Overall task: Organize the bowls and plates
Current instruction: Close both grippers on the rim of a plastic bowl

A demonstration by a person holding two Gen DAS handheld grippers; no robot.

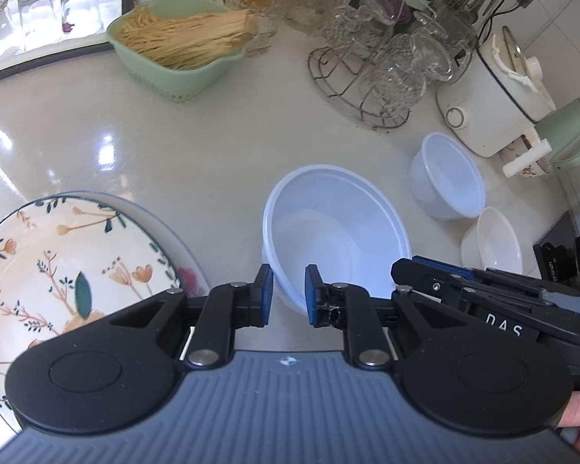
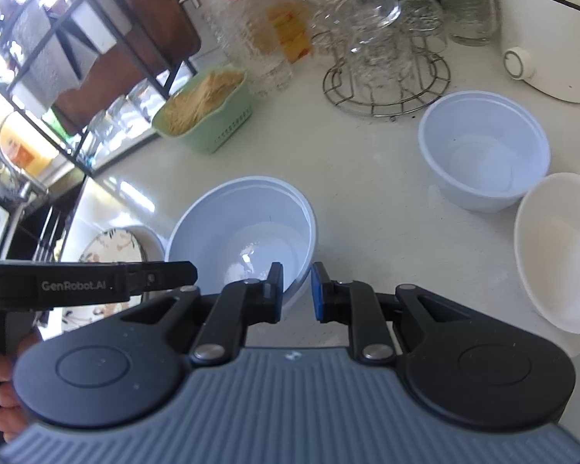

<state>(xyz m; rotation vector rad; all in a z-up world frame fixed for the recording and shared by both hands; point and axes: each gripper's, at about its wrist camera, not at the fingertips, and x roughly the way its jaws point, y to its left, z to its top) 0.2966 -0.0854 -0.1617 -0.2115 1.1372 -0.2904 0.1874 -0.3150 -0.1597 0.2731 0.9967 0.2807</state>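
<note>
Both grippers grip the near rim of the big bowl (image 1: pixel 336 228), the left gripper (image 1: pixel 289 294) and right gripper (image 2: pixel 297 292) each nearly closed on its wall. It looks mid-carry above the counter (image 1: pixel 212 147), between the plates (image 1: pixel 58 255) and two empty bowls (image 2: pixel 483 150). Next likely calls for nesting; the green basket (image 1: pixel 181 69) holds noodles.

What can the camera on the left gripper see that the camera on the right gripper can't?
Only the left view shows the green mug beside the white cooker, and most of the flowered plate. Only the right view shows the red-lidded jar and the black shelf rack. Both show the big white bowl held at its rim, two smaller bowls, the green basket and the glass rack.
</note>
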